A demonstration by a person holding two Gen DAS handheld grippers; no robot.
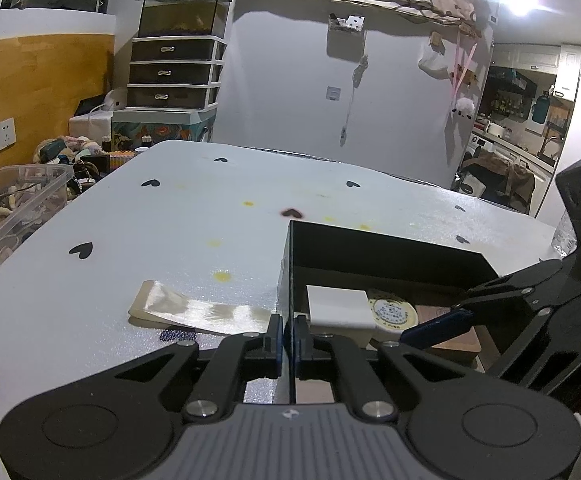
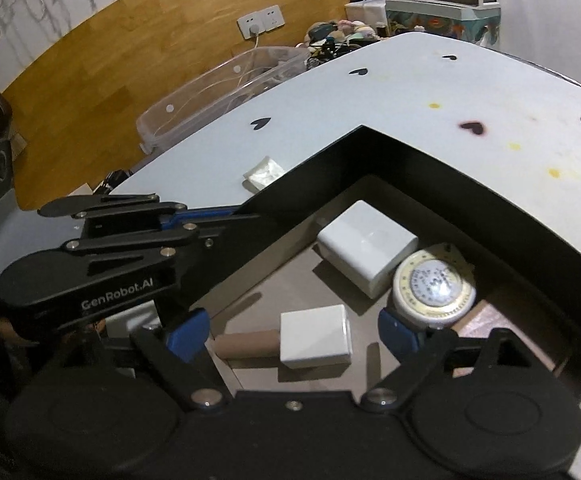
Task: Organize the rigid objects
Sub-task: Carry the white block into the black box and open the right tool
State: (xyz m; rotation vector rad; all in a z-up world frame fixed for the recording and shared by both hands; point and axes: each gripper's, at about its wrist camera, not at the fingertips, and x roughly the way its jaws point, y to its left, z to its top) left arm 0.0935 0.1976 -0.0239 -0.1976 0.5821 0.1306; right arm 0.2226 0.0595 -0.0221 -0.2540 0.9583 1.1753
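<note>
Black box [image 2: 430, 168] sits on the white bench [image 1: 130, 220]. Inside: large white block [image 2: 366, 248], round tin [image 2: 434, 284] touching it, small white block [image 2: 316, 336], brown tube [image 2: 246, 344]. Left gripper [image 1: 287, 340] pinches the box's left wall. Right gripper [image 2: 294, 332] spread wide over the small block, pads clear of it. Clear packet [image 1: 194, 310] lies outside on the bench.

Dim, bluish pics w/ lamp glare (top right), fisheye-bent edges.
</note>
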